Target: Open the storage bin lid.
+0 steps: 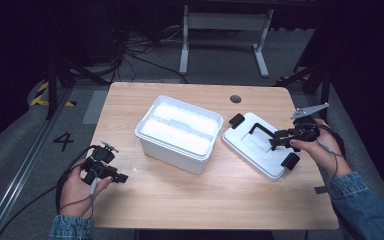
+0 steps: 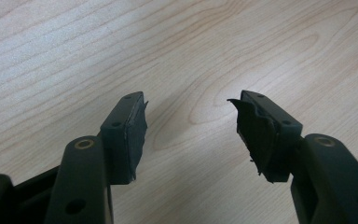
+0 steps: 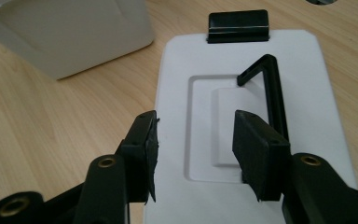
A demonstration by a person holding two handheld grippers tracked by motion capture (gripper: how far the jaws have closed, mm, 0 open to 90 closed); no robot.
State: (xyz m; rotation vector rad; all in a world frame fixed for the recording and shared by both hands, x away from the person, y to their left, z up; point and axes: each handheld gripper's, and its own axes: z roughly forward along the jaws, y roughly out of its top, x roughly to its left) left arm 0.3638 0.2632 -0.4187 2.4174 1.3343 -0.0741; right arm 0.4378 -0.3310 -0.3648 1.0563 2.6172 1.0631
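- Your left gripper (image 1: 111, 176) sits near the table's (image 1: 190, 200) front-left edge, jaws apart over bare wood
- Your right gripper (image 3: 193, 156), jaws open, hovers over the lid (image 3: 177, 70) (flat, beside the white box (image 1: 177, 132))
- A "4" (image 1: 63, 141) marks the floor

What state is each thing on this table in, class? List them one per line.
white box: open, lid off, upright on the table.
lid: lying flat beside the box, handle raised.
left gripper: open, empty, over bare wood.
right gripper: open, over the lid, gripping nothing.
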